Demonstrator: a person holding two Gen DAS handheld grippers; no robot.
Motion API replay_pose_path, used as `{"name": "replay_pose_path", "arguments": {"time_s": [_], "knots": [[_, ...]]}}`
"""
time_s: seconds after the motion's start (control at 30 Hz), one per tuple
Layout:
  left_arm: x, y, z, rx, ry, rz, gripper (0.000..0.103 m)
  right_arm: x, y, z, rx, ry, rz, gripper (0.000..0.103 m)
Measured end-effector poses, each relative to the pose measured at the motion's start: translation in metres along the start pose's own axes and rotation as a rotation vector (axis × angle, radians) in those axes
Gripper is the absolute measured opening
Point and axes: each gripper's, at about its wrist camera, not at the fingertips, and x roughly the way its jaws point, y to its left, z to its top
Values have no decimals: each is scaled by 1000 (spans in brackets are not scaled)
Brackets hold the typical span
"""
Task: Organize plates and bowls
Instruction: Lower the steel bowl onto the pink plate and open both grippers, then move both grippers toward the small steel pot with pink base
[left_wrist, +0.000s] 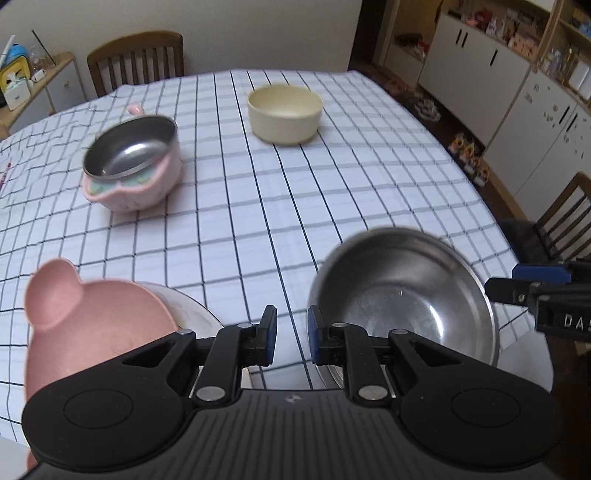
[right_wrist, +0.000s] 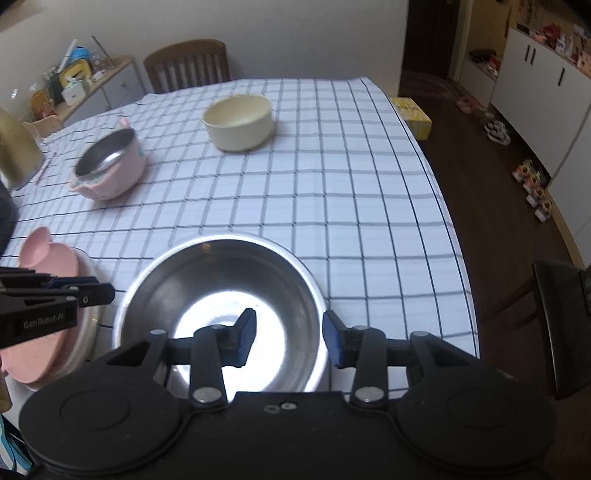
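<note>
tablecloth (left_wrist: 332, 177): white with a dark grid check
steel bowl (right_wrist: 221, 306): bare silver metal
cream bowl (left_wrist: 284, 112): pale yellow
pink pot (left_wrist: 133, 162): pink outside, silver inside, with what looks like a mint-green trim
eared plate (left_wrist: 92, 325): plain pink
gripper pads (right_wrist: 332, 336): blue on black

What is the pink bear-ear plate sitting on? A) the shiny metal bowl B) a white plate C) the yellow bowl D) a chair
B: the pink bear-ear plate lies on top of a white plate, whose rim sticks out from under it, while the shiny metal bowl and the yellow bowl stand apart from it on the checked tablecloth.
</note>
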Motion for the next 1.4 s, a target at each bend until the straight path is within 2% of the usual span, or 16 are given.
{"name": "replay_pose_path", "arguments": {"time_s": [0.13, 0.27, 0.3, 0.5, 0.63, 0.73, 0.8, 0.9, 1.13, 1.4], "knots": [[-17, 11, 8, -18, -50, 0, 20, -12, 14, 9, -23, -23, 20, 46], [-33, 25, 15, -39, -105, 2, 44, -19, 32, 18, -56, -50, 30, 49], [-37, 29, 16, -41, -122, 8, 46, -20, 36, 21, -62, -54, 34, 50], [-55, 51, 27, -48, -183, 39, 50, -25, 65, 40, -95, -92, 60, 59], [-66, 70, 36, -62, -231, 67, 62, -28, 86, 57, -109, -128, 95, 66], [-72, 86, 44, -71, -258, 89, 63, -27, 103, 71, -120, -151, 115, 76], [-74, 95, 48, -75, -271, 102, 65, -24, 114, 81, -131, -161, 125, 79], [-74, 109, 56, -81, -291, 130, 72, -20, 130, 94, -158, -177, 130, 83], [-66, 145, 78, -108, -300, 165, 73, -2, 164, 123, -213, -221, 135, 98], [-40, 176, 105, -116, -278, 209, 74, 35, 191, 160, -251, -222, 114, 100]]}}
